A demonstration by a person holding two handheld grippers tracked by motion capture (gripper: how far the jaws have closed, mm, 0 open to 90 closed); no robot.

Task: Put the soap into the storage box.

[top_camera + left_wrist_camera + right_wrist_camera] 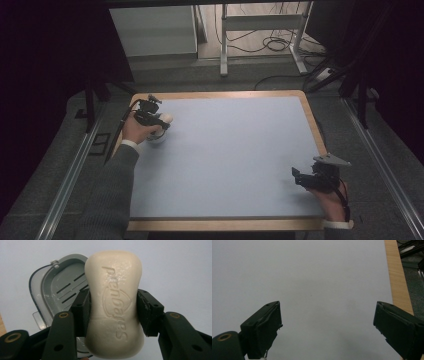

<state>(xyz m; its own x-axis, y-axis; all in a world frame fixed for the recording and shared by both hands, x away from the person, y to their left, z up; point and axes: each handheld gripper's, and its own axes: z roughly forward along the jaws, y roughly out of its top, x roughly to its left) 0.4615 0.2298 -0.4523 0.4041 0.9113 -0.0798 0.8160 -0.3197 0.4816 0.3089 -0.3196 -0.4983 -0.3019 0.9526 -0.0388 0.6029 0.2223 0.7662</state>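
Note:
A cream bar of soap point(114, 302) with embossed lettering is clamped between the two black jaws of my left gripper point(113, 308), which is shut on it. Just beyond and below it lies a grey soap dish point(56, 287) with drain slots, its tray bare. In the high view the left gripper point(159, 121) holds the soap point(166, 118) over the dish point(156, 139) at the table's far left. My right gripper point(299, 177) rests near the front right corner, open, nothing between its jaws point(327, 327).
The table has a pale blue mat point(225, 155) with a wooden rim point(310, 115). Beyond the far edge stand a white cabinet point(152, 30) and a metal frame with cables point(260, 35). Rails run along both sides on the floor.

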